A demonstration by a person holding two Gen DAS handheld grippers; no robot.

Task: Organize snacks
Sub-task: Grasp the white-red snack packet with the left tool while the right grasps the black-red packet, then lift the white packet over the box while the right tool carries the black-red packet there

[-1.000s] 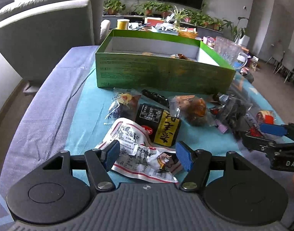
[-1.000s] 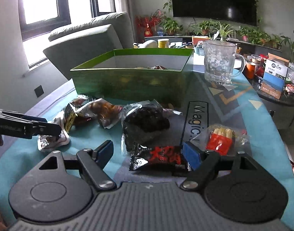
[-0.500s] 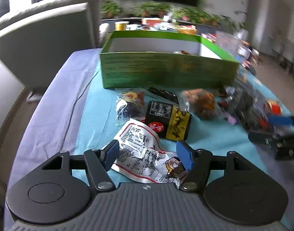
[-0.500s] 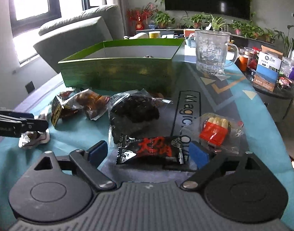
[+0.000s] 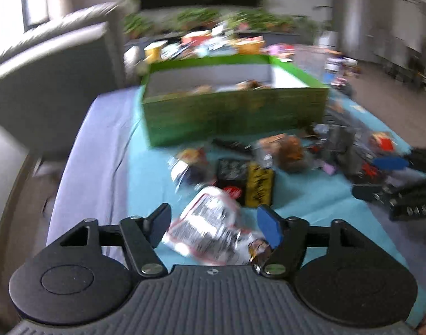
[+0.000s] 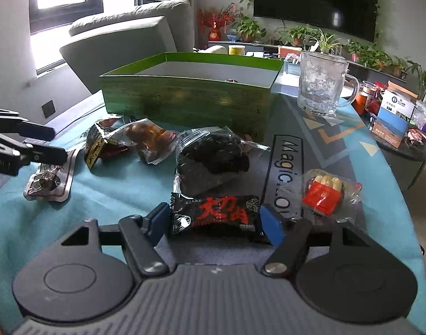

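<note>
A green box stands at the back of the teal cloth with a few snacks inside. Loose snack packets lie in front of it. My left gripper is open, its jaws on either side of a white and red printed packet that lies on the cloth. My right gripper is open, its jaws on either side of a black packet with red characters. The left gripper also shows at the left edge of the right wrist view, above the white packet.
A black and yellow packet, a brown snack bag, a dark bag and a red fries packet lie on the cloth. A glass mug stands right of the box. A grey armchair stands behind left.
The left wrist view has risen and turned right and is now blurred. The right gripper has moved forward so the black packet sits between its fingers. Both stay open.
</note>
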